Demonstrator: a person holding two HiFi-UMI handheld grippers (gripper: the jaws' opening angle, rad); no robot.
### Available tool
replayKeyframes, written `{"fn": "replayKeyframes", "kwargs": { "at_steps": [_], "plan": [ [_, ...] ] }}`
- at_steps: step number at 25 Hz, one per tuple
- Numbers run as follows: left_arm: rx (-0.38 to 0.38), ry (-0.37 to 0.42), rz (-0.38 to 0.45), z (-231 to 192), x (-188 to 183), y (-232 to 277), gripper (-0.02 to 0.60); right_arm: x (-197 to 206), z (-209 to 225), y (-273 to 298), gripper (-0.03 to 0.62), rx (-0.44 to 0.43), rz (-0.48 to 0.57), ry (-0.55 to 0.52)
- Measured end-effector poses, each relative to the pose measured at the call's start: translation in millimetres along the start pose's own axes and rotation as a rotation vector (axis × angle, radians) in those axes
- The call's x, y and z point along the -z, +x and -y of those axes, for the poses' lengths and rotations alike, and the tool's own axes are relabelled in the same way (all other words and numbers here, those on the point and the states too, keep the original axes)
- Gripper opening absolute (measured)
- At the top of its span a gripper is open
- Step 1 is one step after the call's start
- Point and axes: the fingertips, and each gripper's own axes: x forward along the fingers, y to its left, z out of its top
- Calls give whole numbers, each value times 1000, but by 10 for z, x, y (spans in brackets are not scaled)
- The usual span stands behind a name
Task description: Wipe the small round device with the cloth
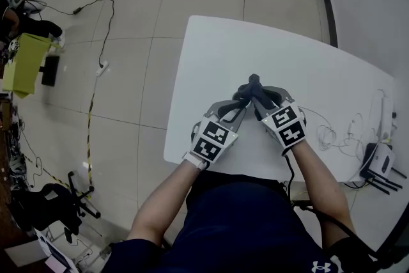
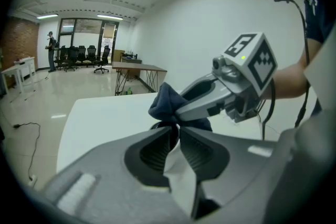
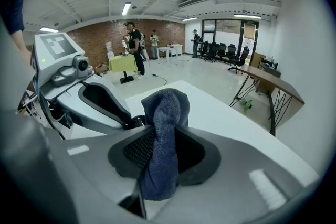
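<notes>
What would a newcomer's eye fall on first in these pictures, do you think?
The left tongs and right tongs meeting tip to tip over the middle of the white table catch the eye first. The right tongs grip a dark blue cloth that sticks up between them, right by the small round device held in the left tongs' tips.

Small round device (image 2: 159,124) largely hidden — only a dark rim shows, apparently between left gripper (image 2: 175,132) jaws, behind cloth (image 2: 166,99).

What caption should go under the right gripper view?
Right gripper pinches the blue cloth beside the small round device in the left gripper.
</notes>
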Motion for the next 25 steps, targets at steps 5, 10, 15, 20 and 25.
{"fn": "replayKeyframes", "kwargs": {
  "at_steps": [5, 10, 15, 20, 25],
  "plan": [
    [-12, -14, 10, -14, -11, -6, 55, 168, 149, 163, 112, -64, -12, 111],
    [-22, -34, 20, -19, -70, -23, 46, 417, 211, 337, 112, -111, -69, 139],
    [-28, -54, 34, -6, -53, -42, 46, 553, 125, 453, 112, -100, -137, 44],
    [-35, -59, 35, -39, -48, -31, 46, 595, 94, 527, 111, -37, -207, -202],
    [-51, -75, 24, -72, -28, -33, 46, 714, 87, 525, 112, 21, -270, -284]
  ]
}}
